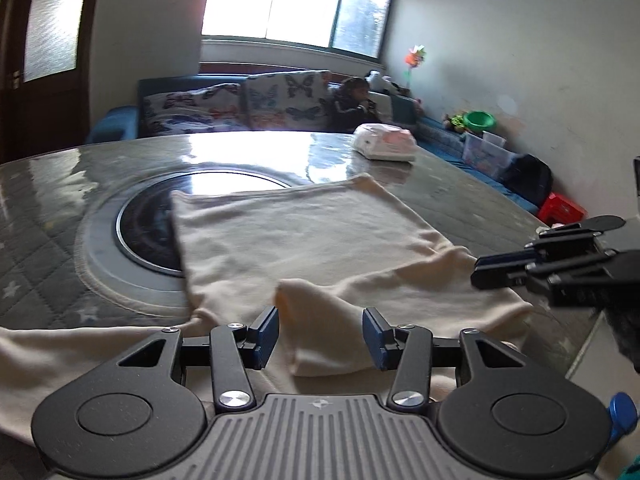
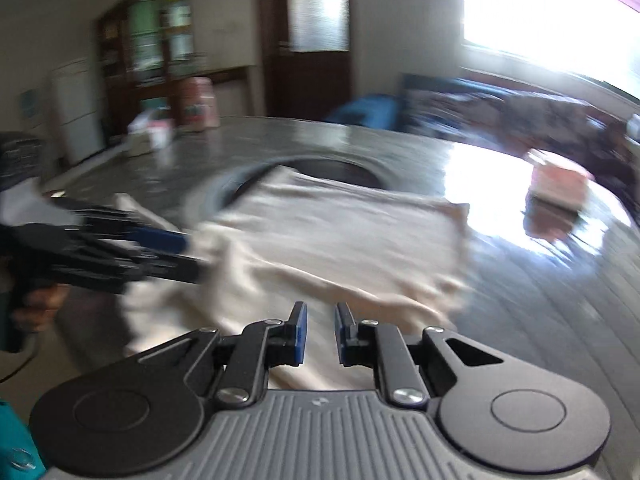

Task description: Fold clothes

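A cream garment [image 1: 304, 232] lies spread on the grey table [image 1: 460, 184], its far part flat and its near part rumpled. My left gripper [image 1: 321, 336] is open, and a raised fold of the garment [image 1: 320, 312] stands between its blue pads without being clamped. The right gripper [image 1: 478, 272] comes in from the right, at the garment's right corner. In the blurred right wrist view my right gripper [image 2: 322, 334] shows a narrow gap between its pads, open just above the cream cloth [image 2: 340, 240]. There the left gripper [image 2: 192, 258] reaches in from the left over the cloth's edge.
A round black plate [image 1: 148, 220] is set into the table, partly under the garment. A white packet [image 1: 384, 142] lies at the far side, and boxes [image 2: 152, 136] stand at another edge. Beyond are a sofa [image 1: 240, 104] with a seated person [image 1: 356, 104] and a red stool [image 1: 560, 208].
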`<state>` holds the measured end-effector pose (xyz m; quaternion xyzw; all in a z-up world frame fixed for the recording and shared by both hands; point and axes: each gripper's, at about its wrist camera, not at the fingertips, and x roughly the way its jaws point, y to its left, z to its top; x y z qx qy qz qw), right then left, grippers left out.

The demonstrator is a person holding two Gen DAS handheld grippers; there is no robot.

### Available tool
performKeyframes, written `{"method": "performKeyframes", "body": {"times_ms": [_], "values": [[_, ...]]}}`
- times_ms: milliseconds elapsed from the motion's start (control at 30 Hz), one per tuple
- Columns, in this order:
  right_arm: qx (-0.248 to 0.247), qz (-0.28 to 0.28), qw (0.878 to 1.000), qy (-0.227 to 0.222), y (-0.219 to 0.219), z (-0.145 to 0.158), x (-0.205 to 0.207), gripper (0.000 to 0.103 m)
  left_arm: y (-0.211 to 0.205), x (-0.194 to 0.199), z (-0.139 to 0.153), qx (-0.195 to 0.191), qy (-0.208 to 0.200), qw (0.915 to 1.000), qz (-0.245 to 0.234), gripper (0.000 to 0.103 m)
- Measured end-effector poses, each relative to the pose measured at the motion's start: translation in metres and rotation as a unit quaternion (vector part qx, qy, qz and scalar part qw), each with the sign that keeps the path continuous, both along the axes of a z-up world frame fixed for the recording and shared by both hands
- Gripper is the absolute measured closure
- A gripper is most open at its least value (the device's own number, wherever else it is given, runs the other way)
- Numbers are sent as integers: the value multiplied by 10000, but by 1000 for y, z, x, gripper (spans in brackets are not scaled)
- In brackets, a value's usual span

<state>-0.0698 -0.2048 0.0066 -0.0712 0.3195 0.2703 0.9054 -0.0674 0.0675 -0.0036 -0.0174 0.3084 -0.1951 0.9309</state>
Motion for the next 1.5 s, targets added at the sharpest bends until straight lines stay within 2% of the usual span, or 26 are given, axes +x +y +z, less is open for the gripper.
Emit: {"method": "performKeyframes", "body": {"times_ms": [100,167,233,267,367,567,667,767,833,967,1333,1500], "values": [[-1,-284,9996,59,-20,-5,-1,90,1,0,-4,64,92,9999,33,58],[29,-403,9991,98,-30,-9,-1,89,3,0,-7,61,153,9999,51,72],[64,-463,9988,117,-35,-12,-1,89,-1,-1,-10,151,171,9997,51,76],[79,-483,9987,121,-37,-14,-1,89,-3,-1,-11,201,179,9996,54,86],[135,-519,9985,131,-38,-17,0,89,-5,-4,-11,349,124,9992,166,98],[77,-488,9986,188,-38,-22,1,88,8,-22,9,197,-22,9991,366,101],[10,-475,9986,239,-40,-24,2,88,12,-21,4,297,80,9988,392,101],[13,-403,9992,81,-38,-15,4,88,16,-20,0,380,209,9982,414,101],[17,-379,9993,-16,-37,-10,7,88,15,-21,6,375,107,9986,360,100],[-5,-399,9991,-122,-30,-8,25,88,1,-11,18,128,-74,9998,91,98],[-117,-515,9986,-27,-18,-29,50,89,-9,22,-18,52,343,9994,59,98],[-162,-417,9990,-63,-12,-25,49,89,-6,22,-16,47,305,9995,120,93]]}}
